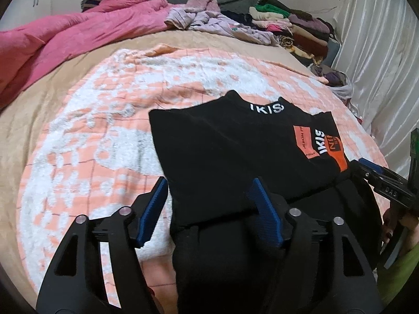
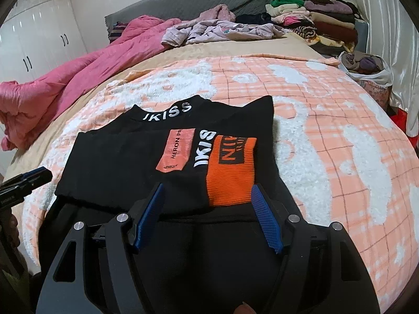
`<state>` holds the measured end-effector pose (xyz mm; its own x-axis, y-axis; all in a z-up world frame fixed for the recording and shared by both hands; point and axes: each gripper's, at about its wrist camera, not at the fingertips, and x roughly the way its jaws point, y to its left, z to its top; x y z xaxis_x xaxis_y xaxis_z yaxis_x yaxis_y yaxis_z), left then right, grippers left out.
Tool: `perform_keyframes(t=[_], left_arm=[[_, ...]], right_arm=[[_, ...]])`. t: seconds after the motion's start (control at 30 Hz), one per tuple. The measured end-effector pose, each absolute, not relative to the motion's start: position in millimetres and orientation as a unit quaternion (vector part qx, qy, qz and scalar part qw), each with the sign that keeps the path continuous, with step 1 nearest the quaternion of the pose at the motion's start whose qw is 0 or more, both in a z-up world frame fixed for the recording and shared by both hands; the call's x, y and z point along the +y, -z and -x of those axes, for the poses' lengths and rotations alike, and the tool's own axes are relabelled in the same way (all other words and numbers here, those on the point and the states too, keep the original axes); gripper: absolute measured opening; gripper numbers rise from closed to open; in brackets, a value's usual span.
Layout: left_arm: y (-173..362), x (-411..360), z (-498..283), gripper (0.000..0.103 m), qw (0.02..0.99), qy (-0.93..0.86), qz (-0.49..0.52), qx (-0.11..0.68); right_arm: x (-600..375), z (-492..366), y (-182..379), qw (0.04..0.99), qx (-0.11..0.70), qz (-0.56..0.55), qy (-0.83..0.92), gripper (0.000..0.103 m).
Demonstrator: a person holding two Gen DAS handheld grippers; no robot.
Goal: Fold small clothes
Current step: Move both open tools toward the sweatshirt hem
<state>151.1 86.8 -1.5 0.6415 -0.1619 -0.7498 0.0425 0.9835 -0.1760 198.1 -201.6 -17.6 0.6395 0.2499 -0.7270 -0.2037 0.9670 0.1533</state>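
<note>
A black top (image 1: 235, 141) with white "IKISS" lettering and orange patches lies on a peach-and-white blanket (image 1: 104, 130) on a bed. One layer of it rests folded over more black cloth nearer the cameras. My left gripper (image 1: 208, 183) hovers open over the top's near left edge, its blue pads apart and free of the cloth. In the right wrist view the same top (image 2: 125, 162) fills the middle. My right gripper (image 2: 207, 187) stands open above the orange patch (image 2: 230, 172), gripping nothing. Each gripper shows in the other's view: the right gripper (image 1: 377, 170), the left gripper (image 2: 34, 176).
A crumpled pink quilt (image 1: 65, 39) lies along the far left of the bed. Loose lilac garments (image 1: 209, 18) and a stack of folded clothes (image 1: 301, 26) sit at the back. A white curtain (image 1: 379, 52) hangs on the right, with a bag of clothes (image 2: 366, 65) below it. White wardrobe doors (image 2: 34, 39) stand left.
</note>
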Motion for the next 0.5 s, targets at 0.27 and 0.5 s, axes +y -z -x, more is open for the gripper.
perform_keyframes(t=[0.27,0.5], left_arm=[[-14.4,82.9,-138.1,0.083,0.912,0.043,0.059,0.404],[-21.6,77.4,-121.7,0.092,0.916,0.040,0.046,0.397]], right_arm=[[-213.8,-185.1,5.3,0.912,0.389,-0.039,-0.126,0.088],[-223.2,-174.6,-3.5,0.915,0.382,-0.042,-0.126,0.091]])
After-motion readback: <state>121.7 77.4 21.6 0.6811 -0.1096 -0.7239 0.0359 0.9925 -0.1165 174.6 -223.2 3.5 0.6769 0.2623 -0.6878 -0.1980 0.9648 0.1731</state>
